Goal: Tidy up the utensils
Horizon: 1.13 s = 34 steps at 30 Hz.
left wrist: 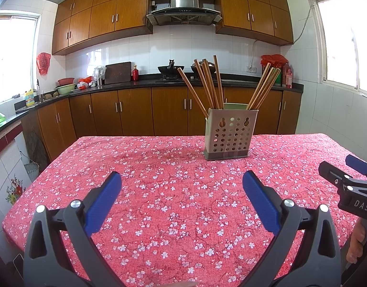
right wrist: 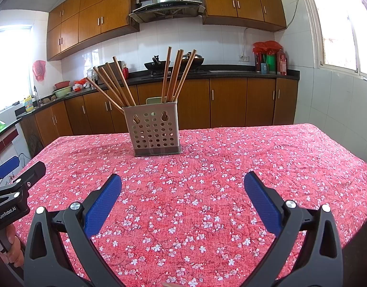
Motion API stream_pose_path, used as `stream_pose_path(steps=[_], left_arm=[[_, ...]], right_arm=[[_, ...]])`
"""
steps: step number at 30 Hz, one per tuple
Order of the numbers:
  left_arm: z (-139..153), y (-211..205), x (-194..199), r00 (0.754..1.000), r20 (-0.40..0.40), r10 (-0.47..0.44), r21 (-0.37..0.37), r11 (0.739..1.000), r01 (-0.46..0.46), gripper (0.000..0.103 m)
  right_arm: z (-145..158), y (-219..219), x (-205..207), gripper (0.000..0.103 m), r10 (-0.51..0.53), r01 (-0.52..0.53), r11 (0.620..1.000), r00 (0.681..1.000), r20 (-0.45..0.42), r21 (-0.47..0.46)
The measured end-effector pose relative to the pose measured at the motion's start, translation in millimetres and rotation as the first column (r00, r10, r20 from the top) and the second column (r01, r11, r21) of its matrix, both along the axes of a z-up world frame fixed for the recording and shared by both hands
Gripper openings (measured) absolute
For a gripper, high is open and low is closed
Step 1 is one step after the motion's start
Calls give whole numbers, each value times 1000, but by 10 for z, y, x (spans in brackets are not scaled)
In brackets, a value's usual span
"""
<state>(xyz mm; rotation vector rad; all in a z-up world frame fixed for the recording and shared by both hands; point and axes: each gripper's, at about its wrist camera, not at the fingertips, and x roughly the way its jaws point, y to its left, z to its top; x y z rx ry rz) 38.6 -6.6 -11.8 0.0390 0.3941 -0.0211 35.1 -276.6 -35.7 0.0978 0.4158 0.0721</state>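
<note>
A perforated beige utensil holder [left wrist: 230,135] stands upright on the red floral tablecloth [left wrist: 174,205], toward the far side. Several wooden chopsticks [left wrist: 208,83] lean in it, in a left bunch and a right bunch [left wrist: 263,87]. It also shows in the right wrist view [right wrist: 154,130] with its chopsticks [right wrist: 175,76]. My left gripper [left wrist: 182,179] is open and empty, above the cloth and short of the holder. My right gripper [right wrist: 182,181] is open and empty, also short of the holder. Each gripper shows at the edge of the other's view.
The table's far edge runs just behind the holder. Beyond it stand wooden base cabinets [left wrist: 135,112] and a black counter [left wrist: 147,82] with woks, a cutting board and bottles. The table's left edge [left wrist: 28,191] drops to the floor.
</note>
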Motion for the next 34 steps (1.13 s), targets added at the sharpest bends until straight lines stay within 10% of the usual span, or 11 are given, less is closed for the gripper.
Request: stream_pose_path(steps=[34], left_arm=[[-64, 22, 18, 1000, -19, 11, -2, 1000, -11, 99]], right_arm=[[-59, 13, 8, 101, -10, 10, 1000, 1000, -8, 10]])
